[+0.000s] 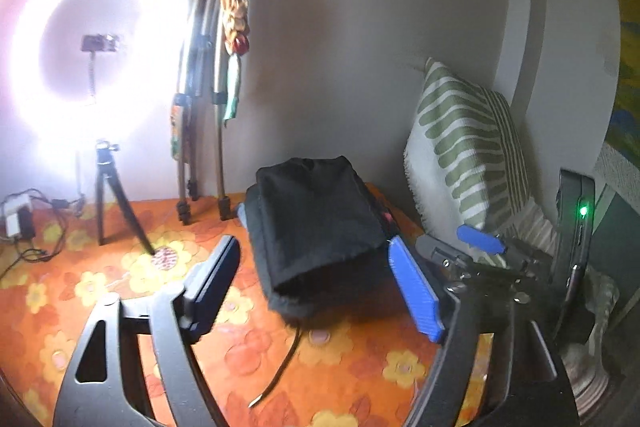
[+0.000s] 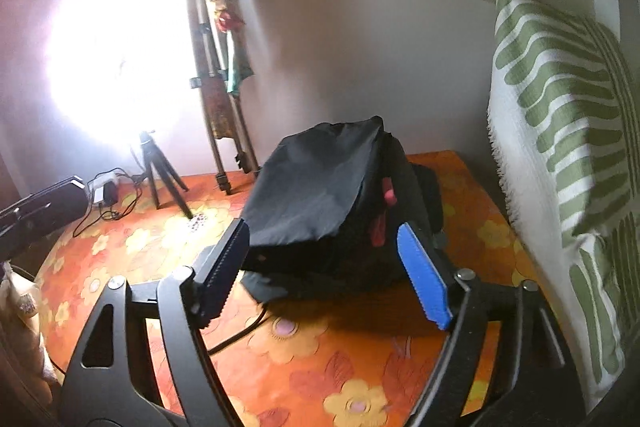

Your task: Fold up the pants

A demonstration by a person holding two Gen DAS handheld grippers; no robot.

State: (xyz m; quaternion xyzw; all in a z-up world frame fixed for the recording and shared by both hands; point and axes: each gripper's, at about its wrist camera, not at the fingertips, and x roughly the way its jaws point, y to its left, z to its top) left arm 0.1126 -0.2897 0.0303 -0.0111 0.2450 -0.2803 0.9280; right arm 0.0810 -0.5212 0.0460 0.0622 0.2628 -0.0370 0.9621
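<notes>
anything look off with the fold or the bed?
Mostly tidy. The black pants sit folded into a compact stack on the orange floral sheet. One oddity: a dark drawstring trails out from under the front edge. Both grippers are open and clear.

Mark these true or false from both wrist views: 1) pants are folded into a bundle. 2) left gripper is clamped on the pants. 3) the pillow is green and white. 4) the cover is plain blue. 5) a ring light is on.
1) True: the black pants lie folded in a compact bundle.
2) False: the left gripper is open, pads off the cloth; the right gripper is open too.
3) True: the pillow has green stripes on white.
4) False: the cover is orange with yellow flowers.
5) True: the ring light glows brightly.
</notes>
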